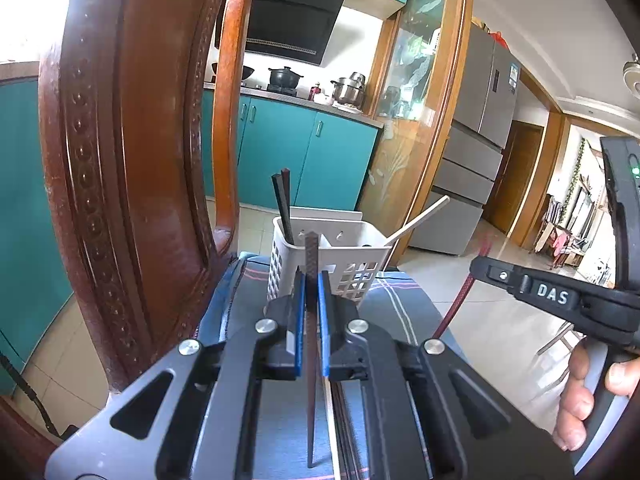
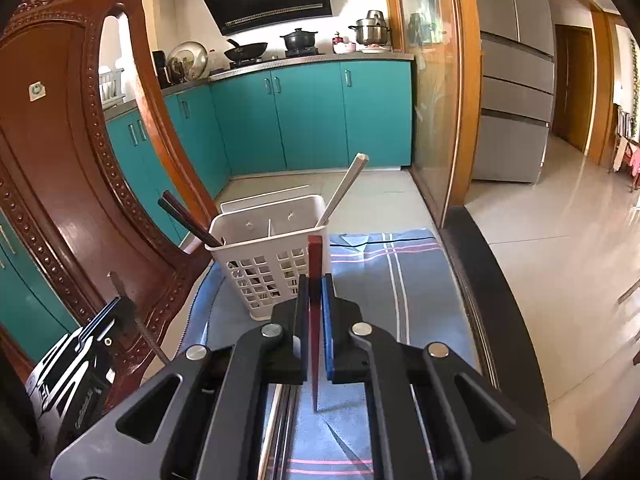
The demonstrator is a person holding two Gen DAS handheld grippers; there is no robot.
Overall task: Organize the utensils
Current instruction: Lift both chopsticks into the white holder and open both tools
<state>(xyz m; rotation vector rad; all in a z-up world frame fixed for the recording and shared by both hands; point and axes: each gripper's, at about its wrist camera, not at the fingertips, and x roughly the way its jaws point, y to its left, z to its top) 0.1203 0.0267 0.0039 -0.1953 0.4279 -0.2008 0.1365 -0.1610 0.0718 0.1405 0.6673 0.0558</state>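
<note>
The left gripper [image 1: 312, 292] had its blue-padded fingers [image 1: 301, 320] closed on a dark brown textured chopstick [image 1: 311, 264], which stood nearly upright between the pads, its square top rising above them and its tapered tip hanging down toward the blue checked cloth [image 1: 400, 304] that covered the desk. The right gripper [image 2: 315, 300] likewise had its blue-padded fingers [image 2: 327, 320] clamped on a reddish-brown wooden chopstick [image 2: 315, 264], held upright, with its pointed end just above the same cloth [image 2: 380, 280].

Ahead of both grippers stood a white plastic perforated utensil basket [image 2: 256, 276], split into two compartments by a central divider and resting on the cloth. A pair of dark chopsticks [image 2: 184, 220] leaned out of the left compartment toward the carved red-brown wooden chair back [image 2: 72, 160], and a pale cream chopstick [image 2: 344, 188] leaned out of the right compartment, tilting to the right. From the left wrist camera, more utensils lay flat on the cloth beneath the gripper, among them a pale stick [image 1: 331, 420]; I could not tell how many. The right gripper's black handle, marked "DAS", showed at that view's right edge, gripped by the person's right hand [image 1: 588, 392].
</note>
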